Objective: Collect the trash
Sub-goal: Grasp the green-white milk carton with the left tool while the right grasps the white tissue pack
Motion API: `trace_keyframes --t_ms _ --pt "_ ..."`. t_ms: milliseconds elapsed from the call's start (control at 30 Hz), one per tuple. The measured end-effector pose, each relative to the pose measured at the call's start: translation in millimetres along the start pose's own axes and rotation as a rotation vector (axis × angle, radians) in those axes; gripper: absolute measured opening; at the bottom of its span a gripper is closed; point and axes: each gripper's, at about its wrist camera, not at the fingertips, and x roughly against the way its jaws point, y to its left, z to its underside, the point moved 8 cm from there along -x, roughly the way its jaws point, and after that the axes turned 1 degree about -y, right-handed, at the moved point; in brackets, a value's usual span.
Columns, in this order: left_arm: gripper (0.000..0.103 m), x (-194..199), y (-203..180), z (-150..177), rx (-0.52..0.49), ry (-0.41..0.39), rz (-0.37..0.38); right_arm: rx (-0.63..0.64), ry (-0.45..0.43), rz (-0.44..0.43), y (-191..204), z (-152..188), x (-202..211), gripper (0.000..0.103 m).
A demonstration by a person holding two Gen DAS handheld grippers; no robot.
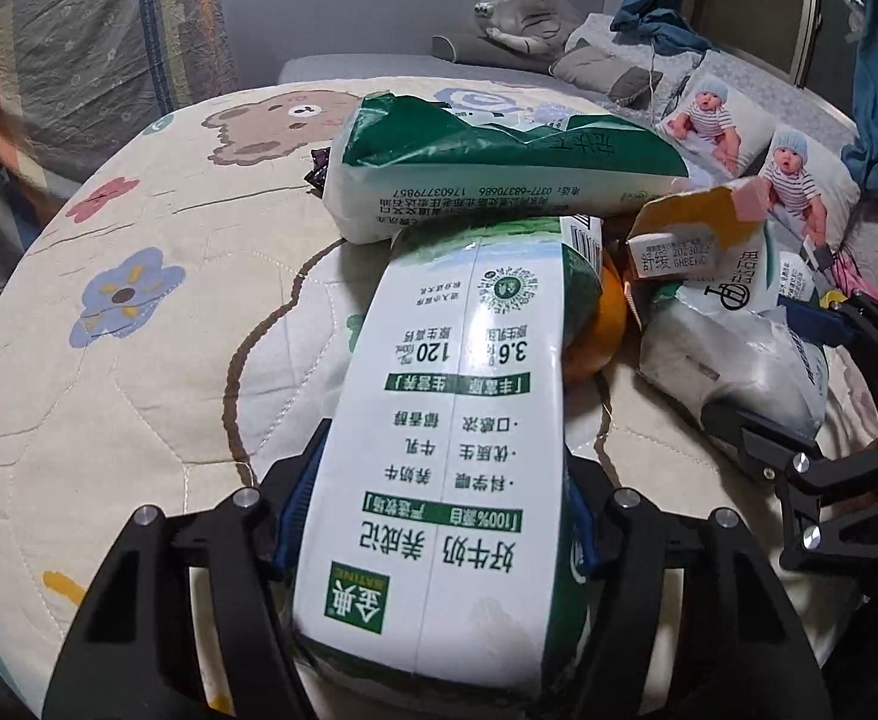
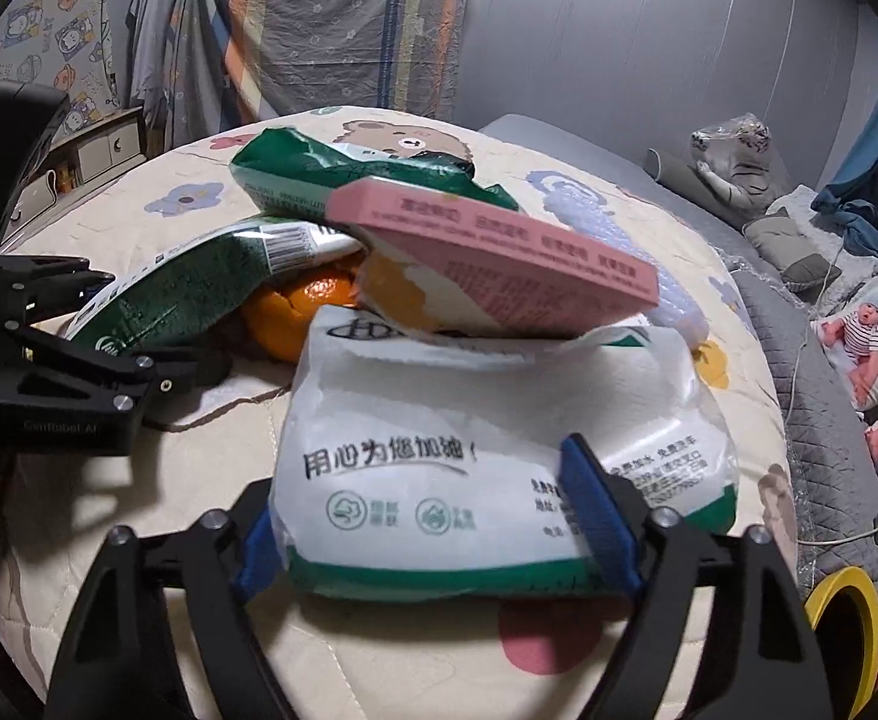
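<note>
A pile of trash lies on a cartoon-print quilt point(image 1: 139, 228). My left gripper point(image 1: 433, 498) is shut on a white and green milk carton point(image 1: 439, 450), which also shows in the right wrist view point(image 2: 187, 294). My right gripper point(image 2: 439, 516) is shut on a white and green tissue pack point(image 2: 469, 438), seen in the left wrist view point(image 1: 733, 360) with the right gripper point(image 1: 799, 396) around it. A pink box point(image 2: 499, 252) rests on that pack. Another green and white pack point(image 1: 499, 174) lies at the back. Orange peel point(image 2: 301, 312) sits in the middle.
A yellow roll point(image 2: 847, 624) sits at the right edge. Baby-print pillows point(image 1: 799, 180), a wrapped tiger toy point(image 1: 523, 12) and a grey mattress point(image 2: 559, 132) lie beyond the quilt. A cabinet point(image 2: 97, 150) stands at the far left.
</note>
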Motion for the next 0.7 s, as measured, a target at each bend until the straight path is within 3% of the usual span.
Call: trace_keyframes --t_ms 67,233,700 --pt "0.060 2.8 0.6 -0.3 -0.001 -0.012 -0.003 0.010 0.004 0.001 1.5 0.1 1.5 0.039" --pt "0.059 16.1 6.5 -1.0 0.044 -0.035 0.025 -0.011 0.016 -0.056 -3.0 -1.3 8.8 0.023" --pt "0.059 86.7 41.2 5.6 0.144 -0.170 -0.008 -0.110 -0.099 -0.160 -38.0 -17.9 81.3 0.016"
